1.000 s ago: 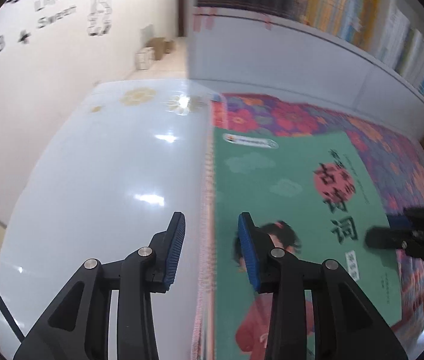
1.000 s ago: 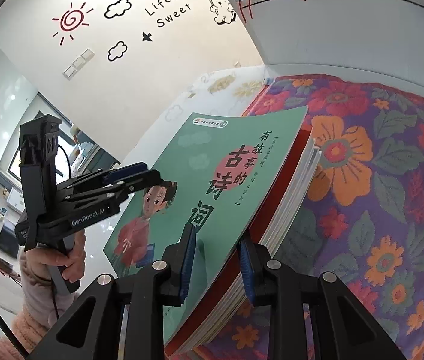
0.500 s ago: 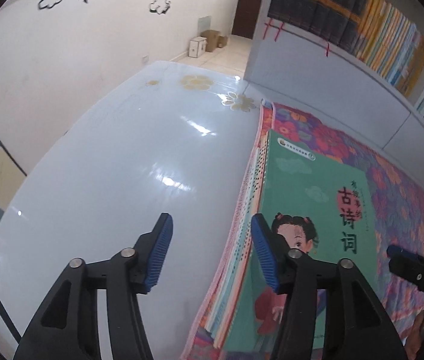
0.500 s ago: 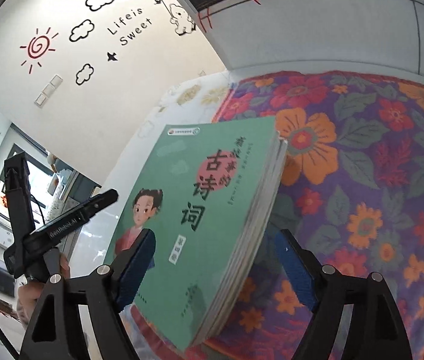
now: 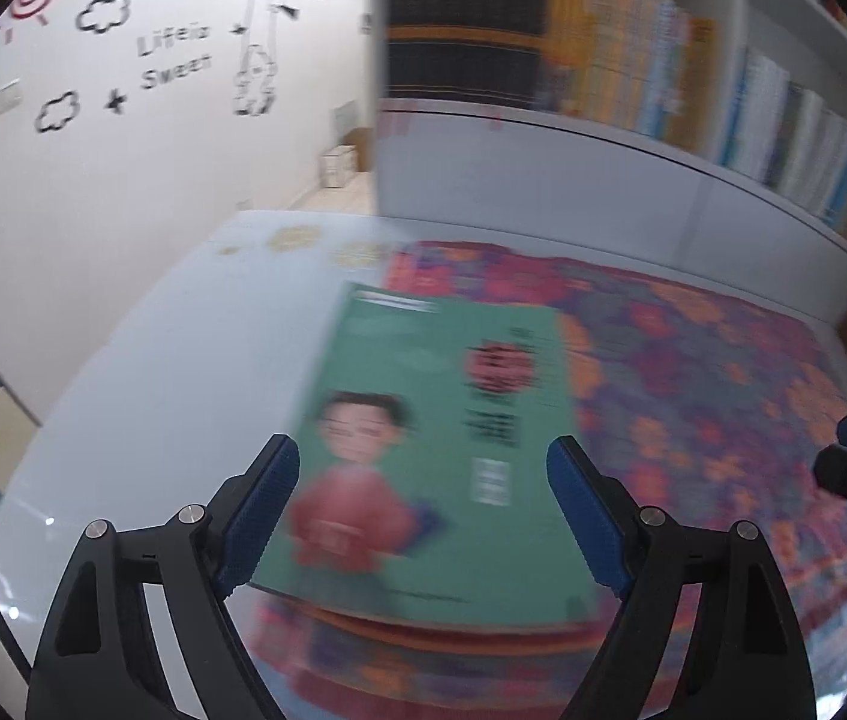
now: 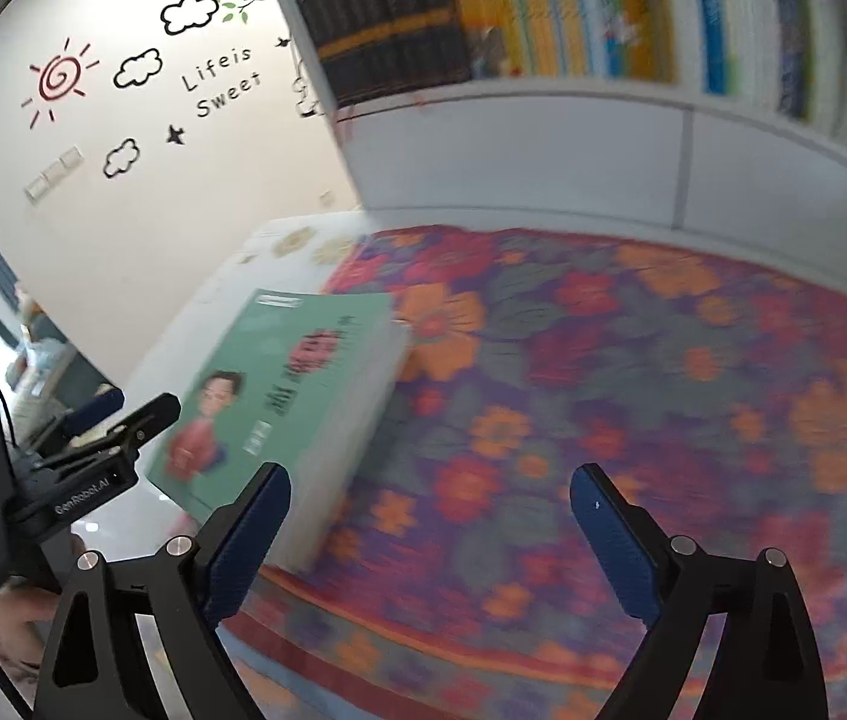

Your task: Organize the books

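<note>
On the floral cloth [image 6: 651, 372], near its left edge where the purple-and-orange pattern meets the glossy white table [image 5: 141, 396], lies the stack of books [image 5: 441, 438], flat, with a green cover on top showing a cartoon child in red. Both views are smeared by motion blur, so the cover's lettering can't be read. Left gripper [image 5: 423, 510] hangs over the near end of the stack, blue pads spread wide and opening further, nothing clamped — the stack shows between the pads but lies below them, untouched. Right gripper [image 6: 429, 534] sits to the right of the stack, its jaws also opening wide, only cloth in the gap; its left pad stands just in front of the stack's near right corner, and whether it brushes it can't be told. From the right wrist view the left gripper appears at the far left, with a hand [image 6: 9, 606] wrapped around its handle. Far behind, a white bookcase [image 6: 543, 138] holds rows of upright spines, and the wall [image 6: 141, 192] to the left carries sun, cloud and "Life is Sweet" stickers.
</note>
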